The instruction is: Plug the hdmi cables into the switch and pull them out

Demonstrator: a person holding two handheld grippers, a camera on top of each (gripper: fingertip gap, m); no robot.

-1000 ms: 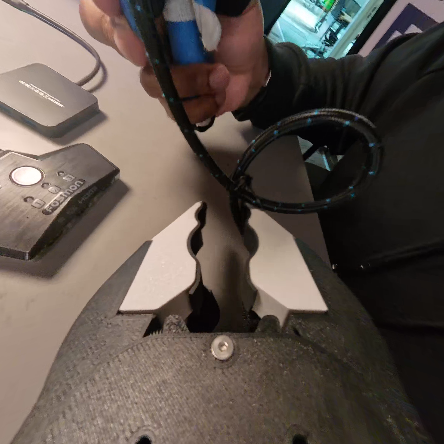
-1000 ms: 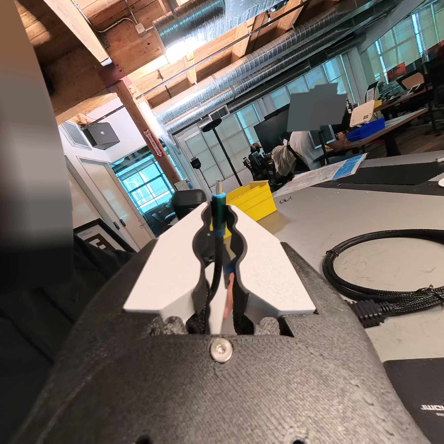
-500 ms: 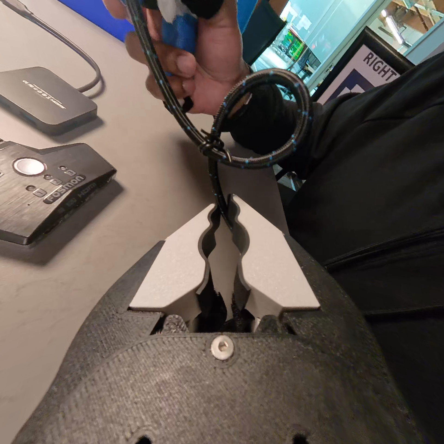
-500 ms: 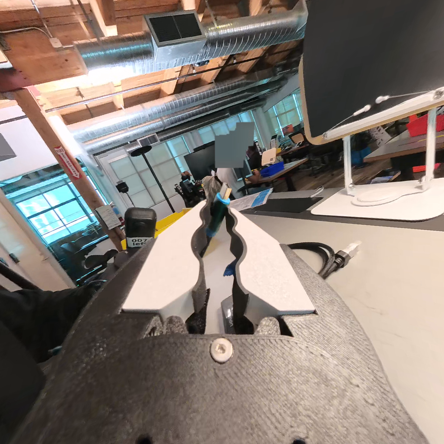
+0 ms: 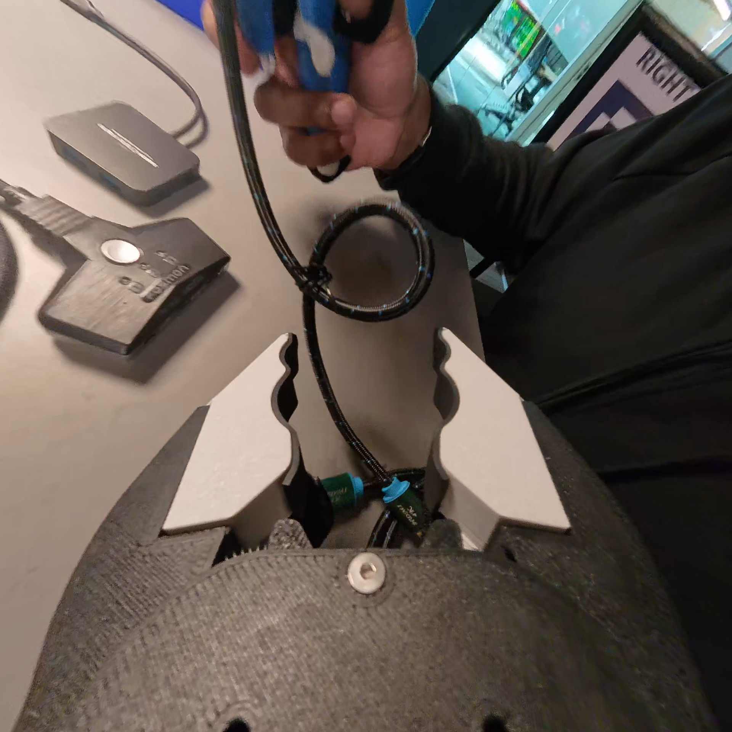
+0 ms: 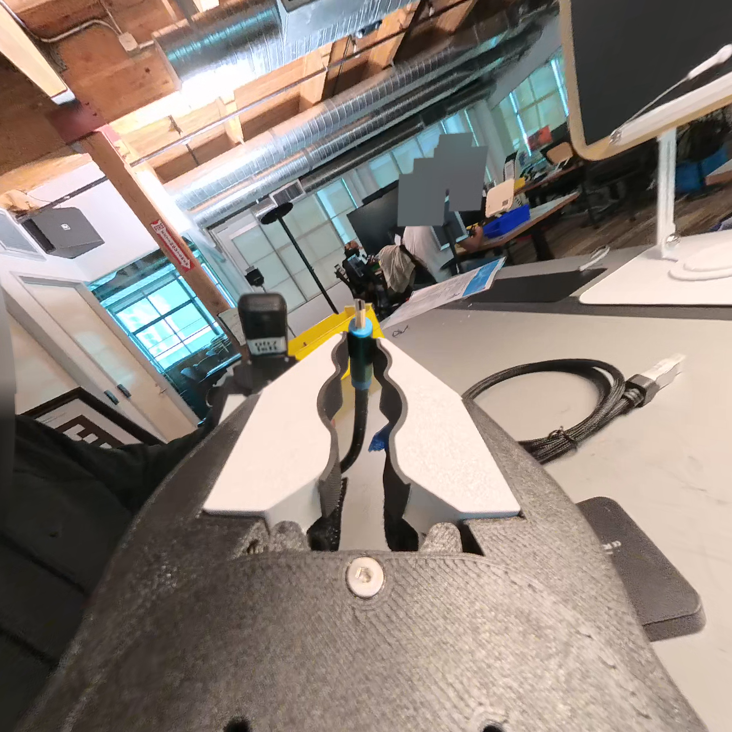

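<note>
Two grippers are at work. The left gripper (image 5: 364, 340) stands wide, nothing pinched between its two white fingers (image 5: 241, 431); a black braided cable (image 5: 321, 372) flecked with blue runs through the gap without being squeezed. That cable comes down from beside the person's hand (image 5: 356, 99), makes one tied loop (image 5: 376, 261) above the grey surface (image 5: 79, 416), and ends near the gripper's base, where two green connector bodies (image 5: 338, 491) with blue collars lie close together. Left of the gripper sit two black boxes: the switch (image 5: 134, 285) with one round silver button (nearer), and one flat box (image 5: 122, 150) beyond it, two thin leads trailing from that.

The right gripper (image 6: 361, 344) is narrow, clamped on one green plug (image 6: 360, 356) whose metal tip points upward, away from the surface. One further coiled black cable (image 6: 554, 400) lies on that surface to the right, its metal-tipped end free.
</note>
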